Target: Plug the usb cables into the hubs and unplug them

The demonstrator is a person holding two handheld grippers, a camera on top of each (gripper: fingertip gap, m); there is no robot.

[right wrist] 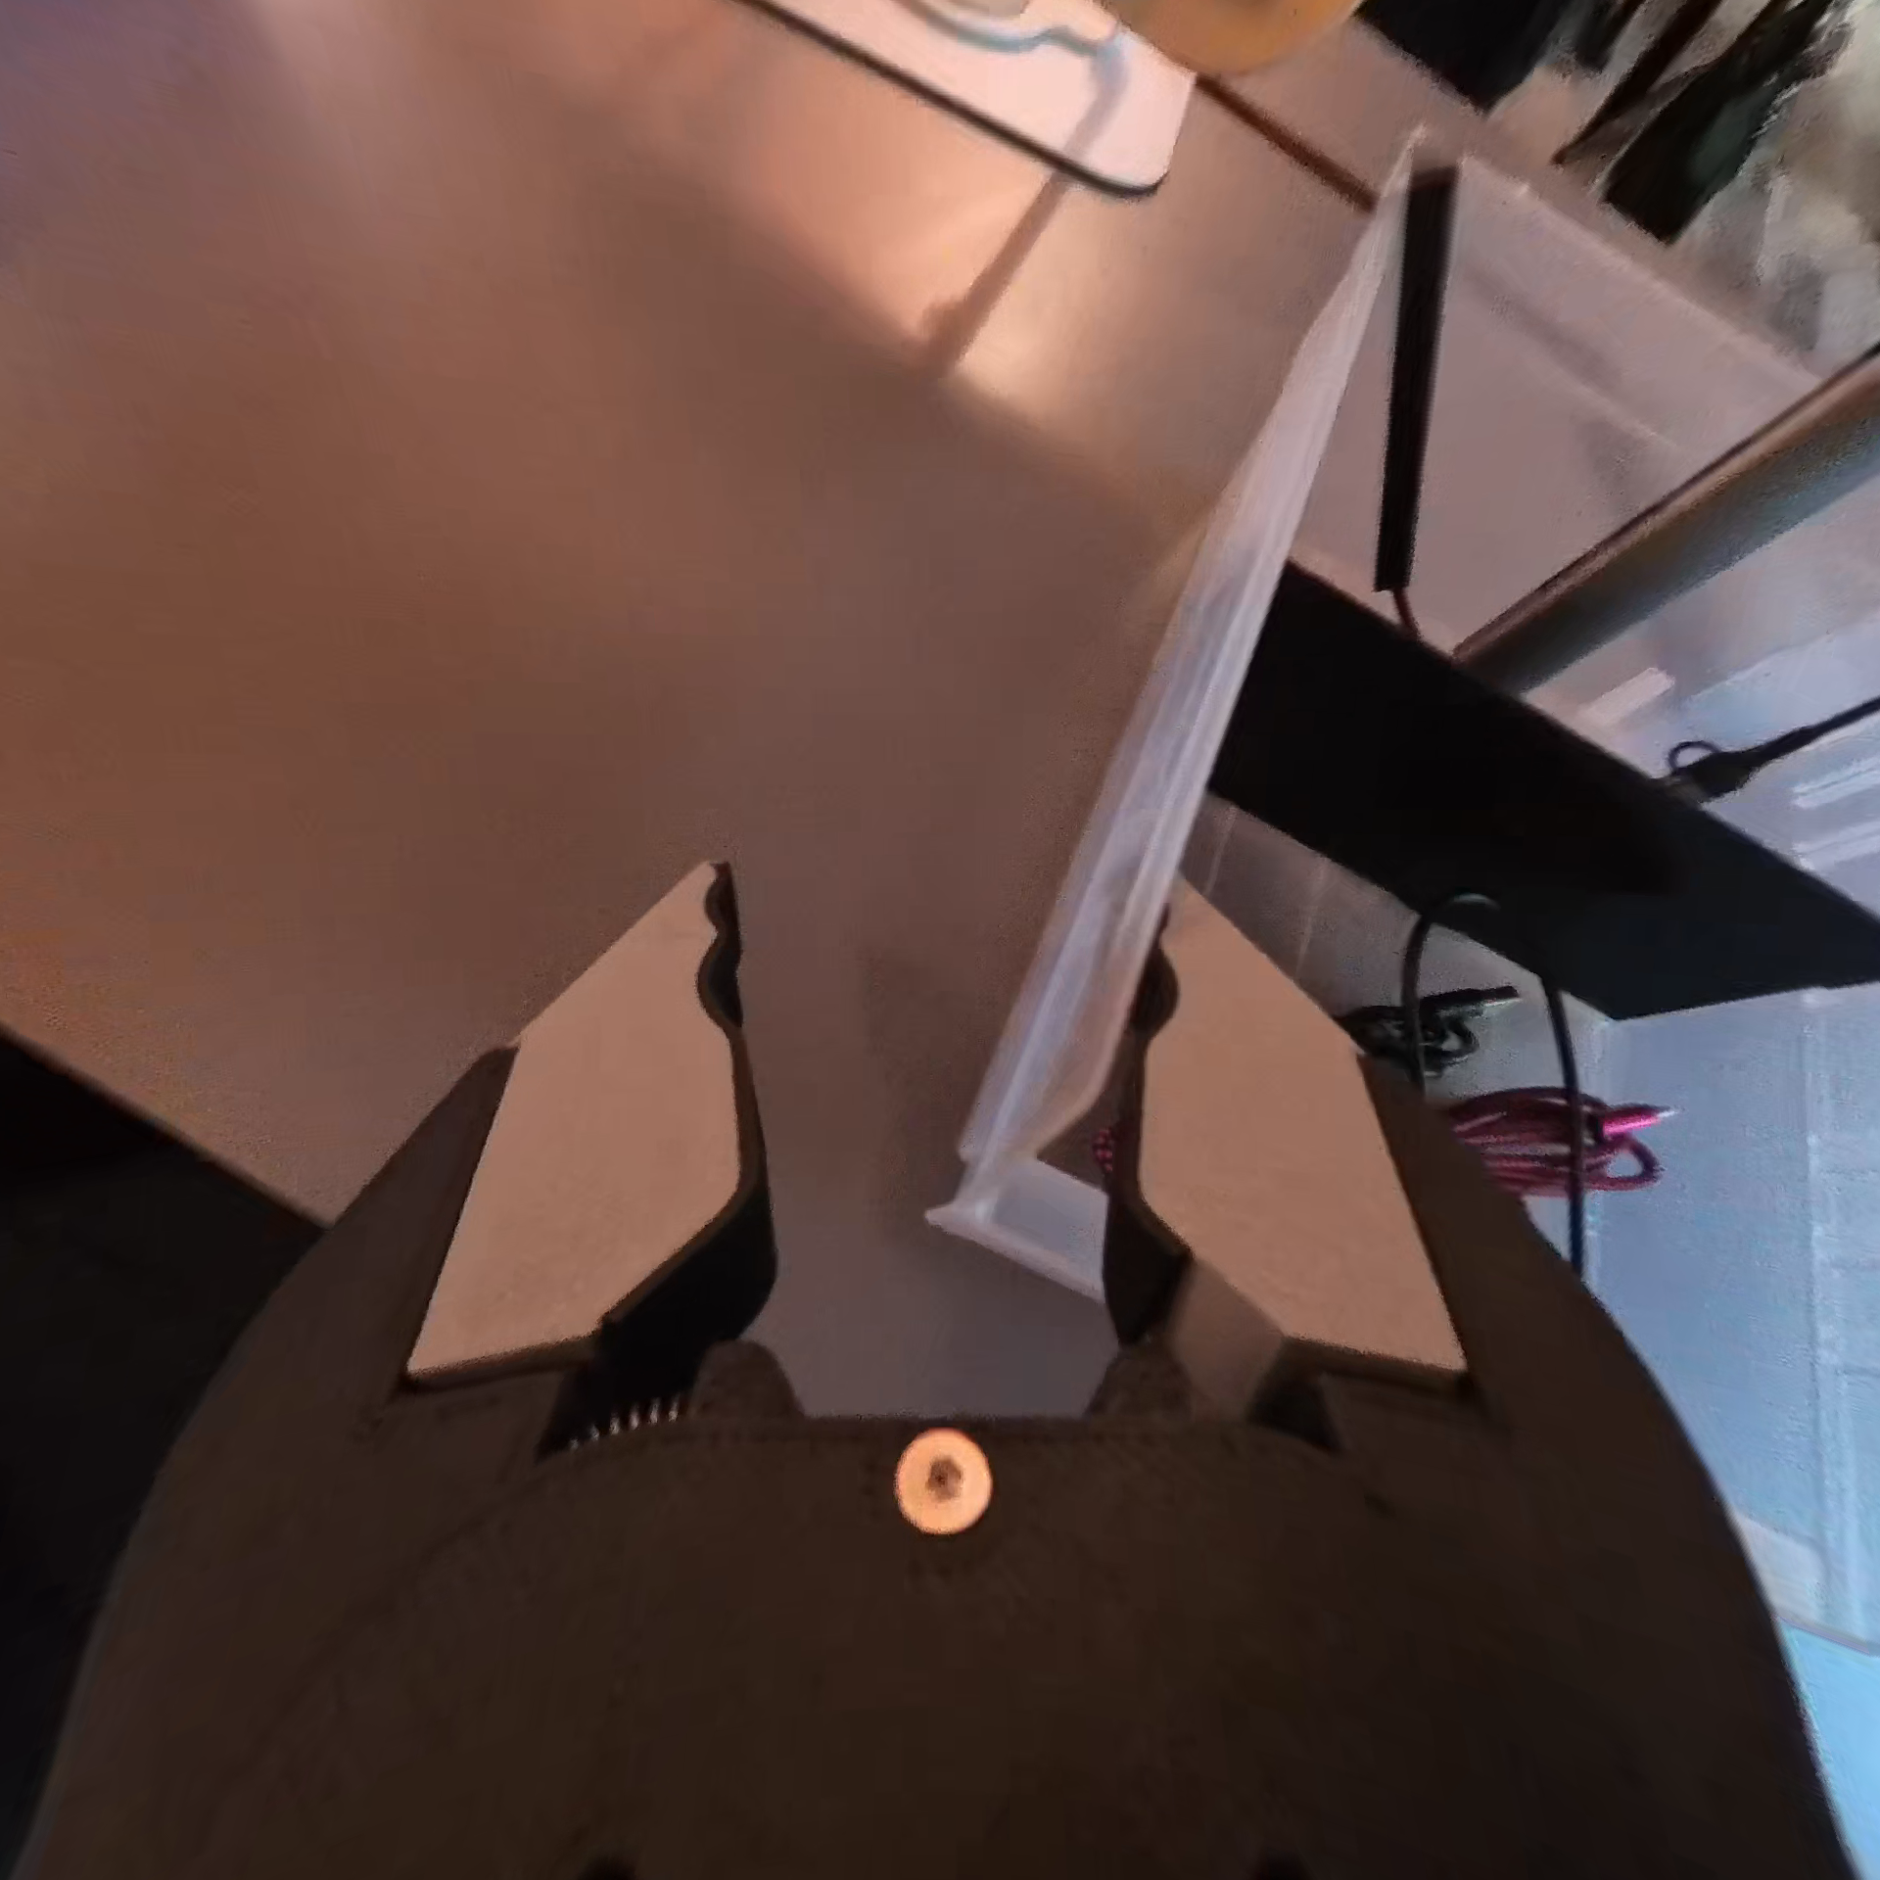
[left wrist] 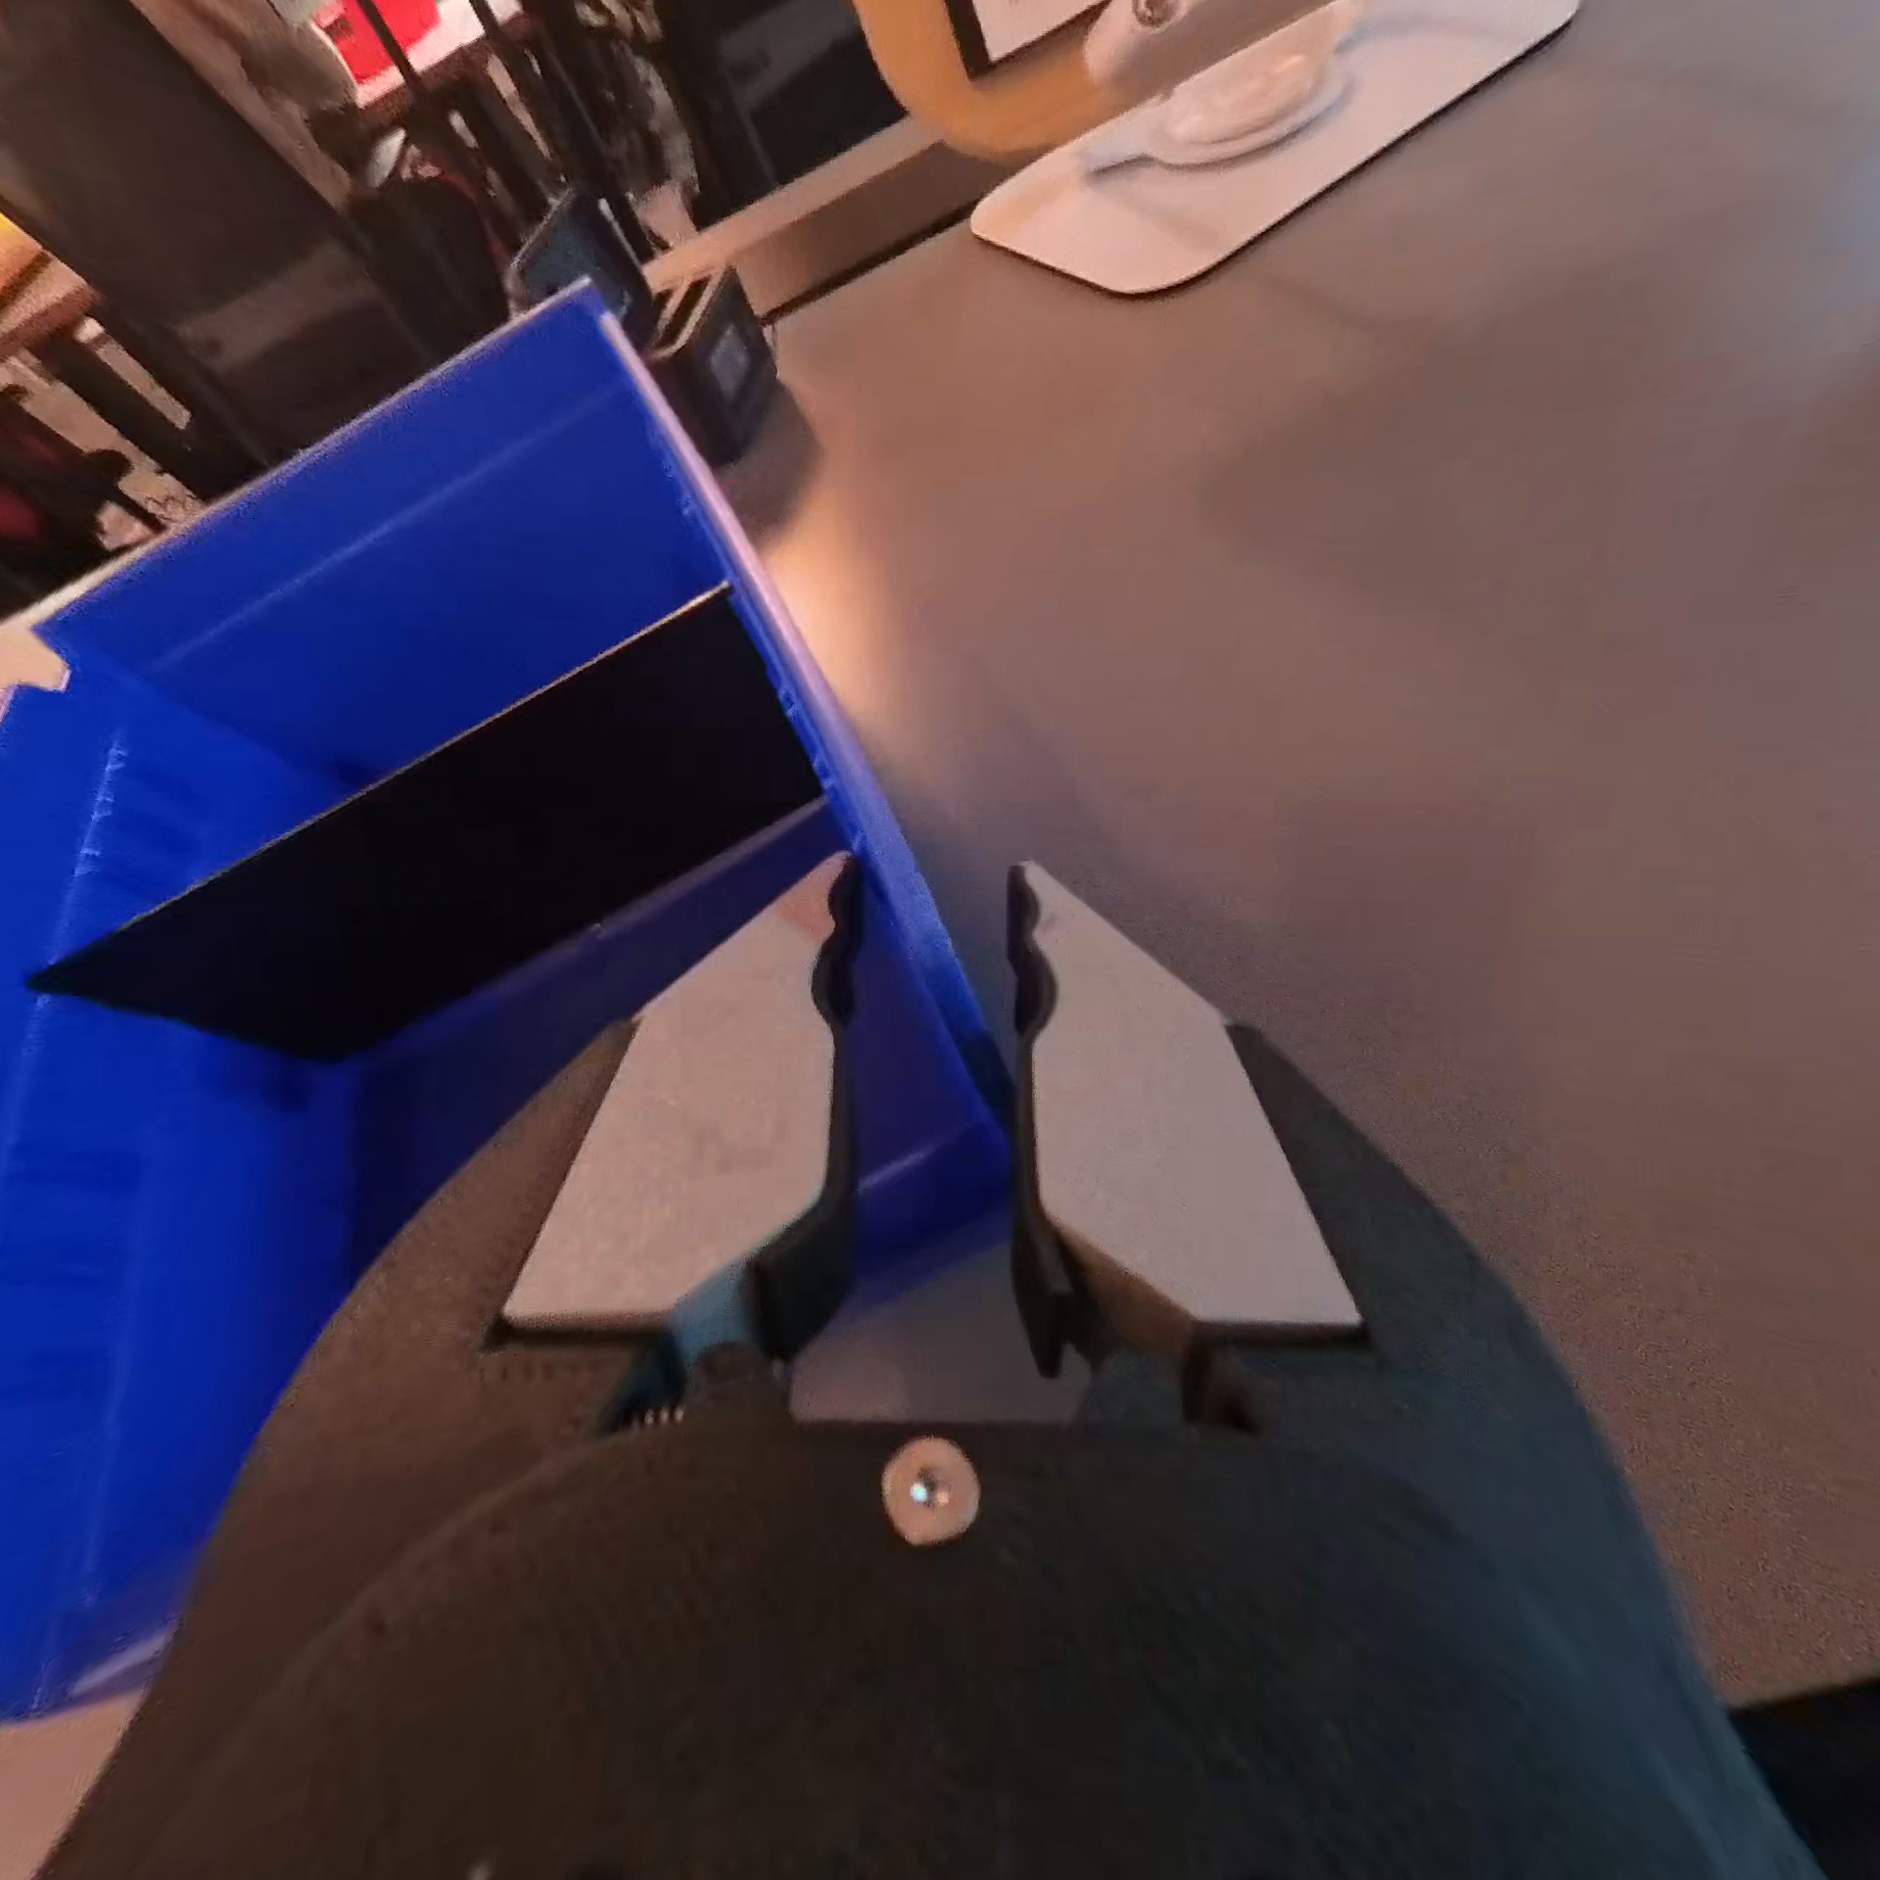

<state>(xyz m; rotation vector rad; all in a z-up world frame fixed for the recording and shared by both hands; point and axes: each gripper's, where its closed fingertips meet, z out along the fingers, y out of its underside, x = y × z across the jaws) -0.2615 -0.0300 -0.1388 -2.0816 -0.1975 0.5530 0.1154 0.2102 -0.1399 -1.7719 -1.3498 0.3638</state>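
Observation:
My left gripper (left wrist: 931, 895) is open and empty, its fingers either side of the right wall of a blue bin (left wrist: 336, 631) that has a black divider (left wrist: 458, 865). My right gripper (right wrist: 941, 905) is open and empty over the near left corner of a clear plastic bin (right wrist: 1150, 773). Inside that bin lie a coiled magenta cable (right wrist: 1557, 1139), a dark cable (right wrist: 1567, 1027) and a thin black bar-shaped device (right wrist: 1409, 387), perhaps a hub. The right finger's tip is hidden behind the bin wall.
The bins stand on a grey table (left wrist: 1373, 712). A white flat stand base (left wrist: 1272, 173) sits at the far side; it also shows in the right wrist view (right wrist: 1017, 92). A small black device (left wrist: 722, 366) stands behind the blue bin. A black divider (right wrist: 1526, 814) crosses the clear bin. Tip to tip, the grippers are about 45 cm apart. From either gripper's tips it is about 40 cm to the white flat stand base (left wrist: 1272, 173).

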